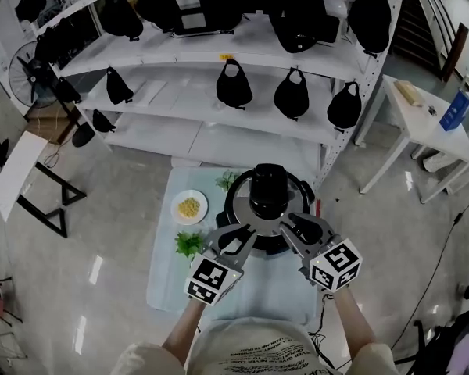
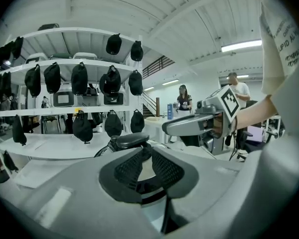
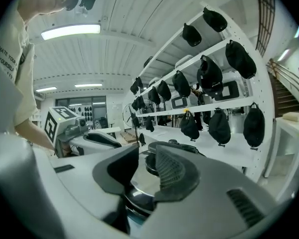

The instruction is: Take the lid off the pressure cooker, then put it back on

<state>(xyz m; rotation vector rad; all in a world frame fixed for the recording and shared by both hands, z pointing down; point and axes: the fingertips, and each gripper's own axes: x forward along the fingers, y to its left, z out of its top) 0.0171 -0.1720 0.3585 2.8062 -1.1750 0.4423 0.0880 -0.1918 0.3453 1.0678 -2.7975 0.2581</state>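
head view: looks steeply down on a pressure cooker (image 1: 267, 209) standing on a pale table (image 1: 168, 287), with its lid (image 1: 267, 180) seated on top. shows the left gripper (image 1: 236, 237) at the cooker's near left edge and the right gripper (image 1: 297, 229) at its near right edge. places a plate of corn (image 1: 189, 207) just left of the cooker and leafy greens (image 1: 189, 244) near its front left.

left gripper view: looks along jaws drawn almost together, seemingly clenched on the lid's (image 2: 139, 169) near rim, with the black knob (image 2: 132, 140) just beyond.

right gripper view: finds jaws only partly closed, straddling the shiny lid (image 3: 139, 180) rim without pressing it, so released for now.

probably marks the start of lid removal. risks an uneven lift: with one side pinched and the other loose, could tilt or jam the lid on the cooker, or let it slide off toward the corn plate.
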